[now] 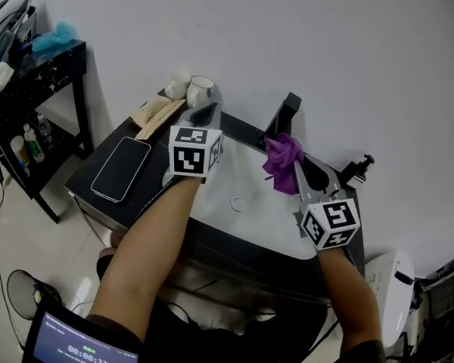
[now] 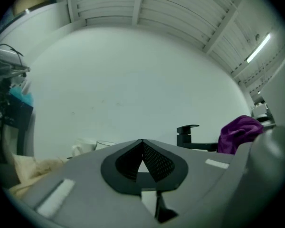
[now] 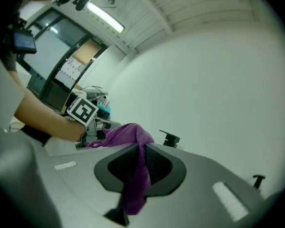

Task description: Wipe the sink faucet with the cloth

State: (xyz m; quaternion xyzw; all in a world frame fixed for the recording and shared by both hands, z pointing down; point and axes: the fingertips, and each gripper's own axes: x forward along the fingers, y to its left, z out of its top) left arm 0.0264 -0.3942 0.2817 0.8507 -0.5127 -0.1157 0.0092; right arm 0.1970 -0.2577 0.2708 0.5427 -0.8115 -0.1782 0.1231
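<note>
Over the white sink (image 1: 238, 184), black faucet (image 1: 286, 110) at the back: my rt claw (image 3: 141, 151) is clamped on the purple cloth (image 1: 282, 159), held by the faucet's spout; my lt claw (image 2: 142, 146) is closed w/ nothing in it, near a cup (image 1: 200, 91).

This is a plain washing corner in what looks more like a workroom or lab than a home. A small sink (image 1: 246, 203) with a black faucet (image 1: 287, 108) at one o'clock stands against a bare white wall (image 1: 303, 36). On its dark counter (image 1: 83, 178) are a cup (image 1: 200, 91) at twelve and a phone (image 1: 121, 169) at nine. A black shelf (image 1: 53, 70) of bottles (image 1: 30, 144) stands at ten o'clock. Overhead are slatted ceiling panels (image 2: 180, 8) and a tube light (image 3: 103, 17), with a glass partition (image 3: 61, 37) beyond.
</note>
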